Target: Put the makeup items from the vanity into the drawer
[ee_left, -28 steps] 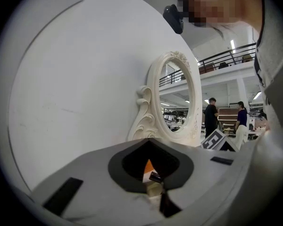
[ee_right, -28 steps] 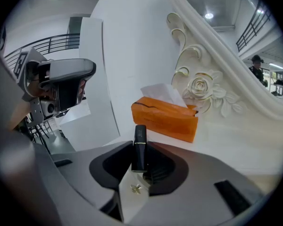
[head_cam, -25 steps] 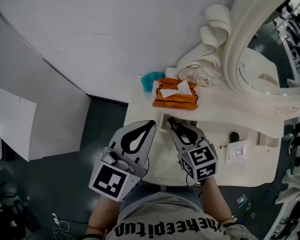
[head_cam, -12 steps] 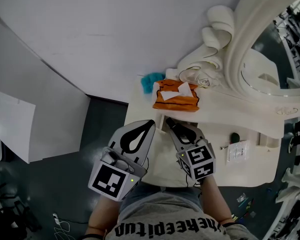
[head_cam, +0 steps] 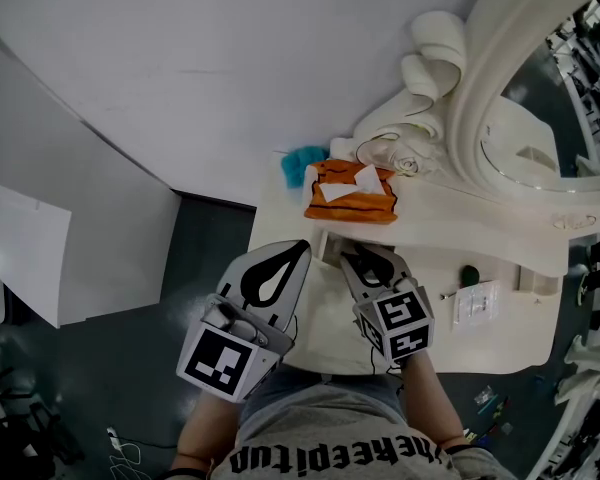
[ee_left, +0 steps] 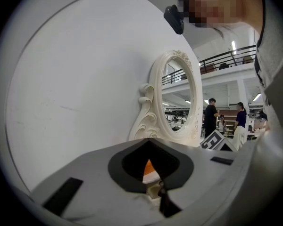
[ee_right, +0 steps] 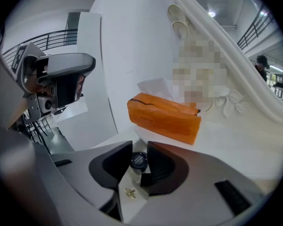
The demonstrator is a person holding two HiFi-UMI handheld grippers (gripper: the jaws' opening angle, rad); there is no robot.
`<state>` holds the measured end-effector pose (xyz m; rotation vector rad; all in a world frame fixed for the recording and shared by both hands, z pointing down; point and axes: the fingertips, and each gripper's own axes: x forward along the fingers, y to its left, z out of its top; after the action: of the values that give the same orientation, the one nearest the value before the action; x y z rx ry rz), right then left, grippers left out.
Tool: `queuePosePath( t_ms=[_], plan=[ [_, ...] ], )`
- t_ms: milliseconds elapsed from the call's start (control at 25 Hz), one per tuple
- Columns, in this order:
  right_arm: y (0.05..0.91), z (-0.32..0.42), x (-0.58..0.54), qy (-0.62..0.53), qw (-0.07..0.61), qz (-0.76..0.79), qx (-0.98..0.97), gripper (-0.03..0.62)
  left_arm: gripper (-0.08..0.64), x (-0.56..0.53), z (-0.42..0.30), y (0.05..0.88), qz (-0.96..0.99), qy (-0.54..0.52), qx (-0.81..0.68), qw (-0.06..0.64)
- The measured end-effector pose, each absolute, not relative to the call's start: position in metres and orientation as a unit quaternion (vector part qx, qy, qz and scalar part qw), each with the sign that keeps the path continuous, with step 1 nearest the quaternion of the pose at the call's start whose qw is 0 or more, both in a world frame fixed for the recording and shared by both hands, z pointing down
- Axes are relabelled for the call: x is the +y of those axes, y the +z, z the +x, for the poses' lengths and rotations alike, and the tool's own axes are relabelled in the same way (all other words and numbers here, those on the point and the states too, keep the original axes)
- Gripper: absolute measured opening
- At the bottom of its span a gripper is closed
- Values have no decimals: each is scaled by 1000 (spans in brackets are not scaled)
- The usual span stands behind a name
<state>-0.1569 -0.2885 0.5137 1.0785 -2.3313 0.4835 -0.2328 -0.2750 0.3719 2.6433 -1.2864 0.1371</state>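
My right gripper hangs over the open cream drawer at the front of the vanity. In the right gripper view a small jar with a round black cap sits between the jaws of that gripper. The jaws are opening, and both still touch the cap. My left gripper hovers just left of it, shut and empty. In the left gripper view the tips of the left gripper meet with nothing held.
An orange tissue box and a teal object stand at the vanity's back left, under the ornate white mirror. A dark small item and a white card lie to the right. A cream surface with a gold ornament lies under the jar.
My right gripper has drawn back a little toward me over the drawer. The left gripper has stayed in place.
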Motion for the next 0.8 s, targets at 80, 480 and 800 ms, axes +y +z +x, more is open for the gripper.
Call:
queuePosePath(
  t_ms=[80,480,800],
  plan=[
    [511,-155,-290,181,254,402,-861,121,31,-273,-231,373,894,51,-433,106],
    [495,-148,-291,179,225,402,-869,135,31,-272,-219,364,897,43,-431,90],
    [470,-138,-283,160,197,394,-883,46,31,-267,-200,359,902,45,-421,87]
  ],
)
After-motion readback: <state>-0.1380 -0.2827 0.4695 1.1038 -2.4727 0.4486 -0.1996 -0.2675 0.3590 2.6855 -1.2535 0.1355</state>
